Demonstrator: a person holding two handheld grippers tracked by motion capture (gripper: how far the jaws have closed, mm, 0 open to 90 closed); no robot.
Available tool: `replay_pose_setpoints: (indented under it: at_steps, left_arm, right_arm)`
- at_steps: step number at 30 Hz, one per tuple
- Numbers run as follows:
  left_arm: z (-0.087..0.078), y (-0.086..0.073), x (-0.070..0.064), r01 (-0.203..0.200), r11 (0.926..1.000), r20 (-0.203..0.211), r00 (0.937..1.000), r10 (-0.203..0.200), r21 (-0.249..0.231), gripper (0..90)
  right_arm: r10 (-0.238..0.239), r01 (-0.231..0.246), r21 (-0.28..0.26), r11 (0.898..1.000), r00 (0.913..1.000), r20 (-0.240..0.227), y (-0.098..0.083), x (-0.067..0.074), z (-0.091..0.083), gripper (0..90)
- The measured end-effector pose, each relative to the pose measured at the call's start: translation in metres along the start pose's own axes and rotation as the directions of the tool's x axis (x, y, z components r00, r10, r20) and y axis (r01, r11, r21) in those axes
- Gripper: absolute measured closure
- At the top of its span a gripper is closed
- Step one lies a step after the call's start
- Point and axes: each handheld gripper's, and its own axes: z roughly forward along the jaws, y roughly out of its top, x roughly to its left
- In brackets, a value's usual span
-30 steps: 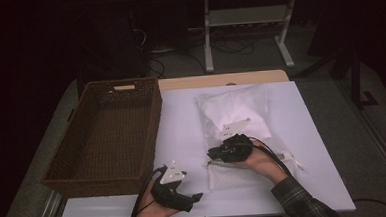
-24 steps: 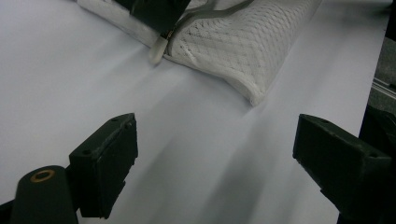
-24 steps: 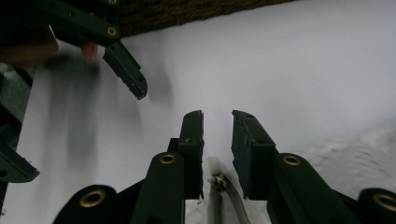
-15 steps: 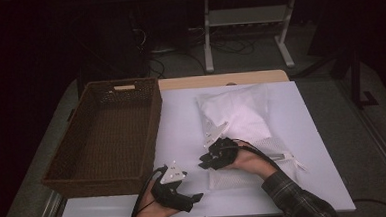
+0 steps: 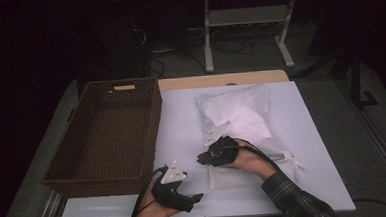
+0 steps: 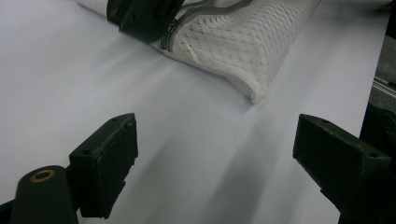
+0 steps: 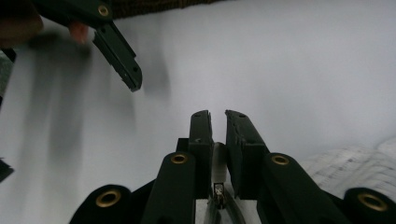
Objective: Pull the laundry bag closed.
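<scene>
**Zip pull pinched, grip thin**

The mesh bag (image 5: pixel 243 158) lay on the table's (image 5: pixel 182 124) near right; my right gripper (image 7: pixel 217 123), jaws just narrowed, clenched its zip pull (image 7: pixel 218 163). Left gripper (image 6: pixel 215 154) hung released beside it. I judged the pull could slip out, unbraced

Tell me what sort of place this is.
Probably a lab or workshop set up for recording, not a home: a white-covered table holding a wicker basket and mesh bag, cables on the floor, and a metal stand behind.
</scene>
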Motion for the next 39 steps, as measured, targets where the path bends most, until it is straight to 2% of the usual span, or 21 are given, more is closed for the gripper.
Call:
replay_pose_setpoints:
  at_steps: [8,16,19,23,24,27,29,32,37,39]
  left_arm:
    - [0.001,0.000,-0.001,-0.002,1.0000,0.001,1.0000,0.002,0.003,13.5]
    - [0.003,0.000,-0.001,-0.001,1.0000,0.002,1.0000,0.001,0.009,13.5]
    - [0.002,0.000,-0.001,-0.001,0.9999,0.002,1.0000,0.001,0.011,13.5]
    - [0.002,0.000,0.000,-0.002,1.0000,0.001,1.0000,0.002,0.009,13.5]
    - [0.002,0.000,0.000,-0.001,0.9999,0.001,1.0000,0.001,0.010,13.5]
    - [0.002,0.000,-0.001,-0.002,1.0000,0.000,1.0000,0.002,0.008,13.8]
    - [0.002,0.000,0.000,0.000,0.9999,-0.002,1.0000,0.000,0.011,13.8]
    - [0.001,0.000,0.000,0.003,0.9999,-0.002,1.0000,-0.003,0.013,14.1]
    - [0.002,0.000,0.000,0.008,0.9999,-0.008,0.9999,-0.008,0.014,14.3]
    - [0.002,0.001,0.000,0.005,0.9999,-0.009,1.0000,-0.004,0.015,14.7]
  right_arm:
    - [0.011,-0.011,-0.044,0.999,0.9997,0.020,-0.008,0.000,-0.023,80.3]
    - [0.058,-0.057,-0.038,0.998,0.9981,0.020,-0.032,-0.003,-0.026,79.5]
    - [0.075,-0.073,-0.057,0.996,0.9969,0.023,-0.034,-0.005,-0.031,69.7]
    - [0.111,-0.111,-0.101,0.989,0.9938,-0.002,-0.035,-0.009,-0.039,51.6]
    - [0.113,-0.112,-0.098,0.989,0.9935,0.004,-0.036,-0.010,-0.039,48.2]
    - [0.117,-0.117,-0.064,0.991,0.9931,-0.004,-0.041,-0.013,-0.033,45.1]
    - [0.109,-0.109,-0.036,0.993,0.9940,-0.009,-0.044,-0.013,-0.027,45.3]
    - [0.084,-0.085,0.018,0.996,0.9962,0.021,-0.049,-0.011,-0.019,49.2]
    - [0.032,-0.033,0.022,0.999,0.9964,0.078,-0.053,-0.008,-0.020,63.5]
    - [0.028,-0.030,0.021,0.999,0.9960,0.085,-0.054,-0.006,-0.020,70.5]
